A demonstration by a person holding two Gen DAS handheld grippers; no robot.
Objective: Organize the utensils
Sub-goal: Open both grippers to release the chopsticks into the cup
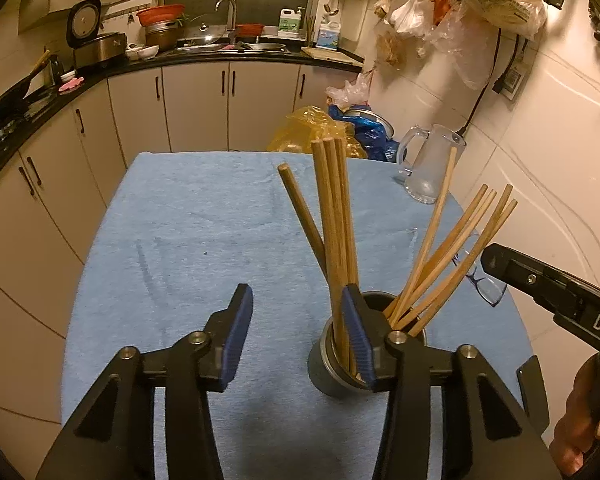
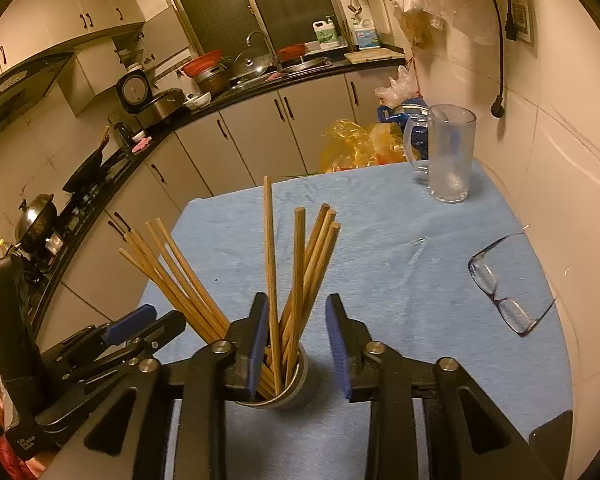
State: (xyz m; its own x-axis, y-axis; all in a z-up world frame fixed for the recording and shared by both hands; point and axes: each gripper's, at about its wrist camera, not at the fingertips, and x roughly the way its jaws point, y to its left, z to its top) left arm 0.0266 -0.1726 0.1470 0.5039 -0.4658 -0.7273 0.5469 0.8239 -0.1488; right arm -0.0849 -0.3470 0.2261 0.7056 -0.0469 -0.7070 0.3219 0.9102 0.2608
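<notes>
A round metal holder stands on the blue cloth and holds several wooden chopsticks, some upright, some leaning right. It also shows in the right wrist view with its chopsticks. My left gripper is open and empty, its right finger just in front of the holder. My right gripper is open and empty, its left finger at the holder's rim. The right gripper's body shows in the left wrist view; the left gripper shows in the right wrist view.
A glass mug stands at the far right of the table. A pair of glasses lies near the right edge by the wall. Plastic bags sit beyond the table. Kitchen counter and cabinets lie behind.
</notes>
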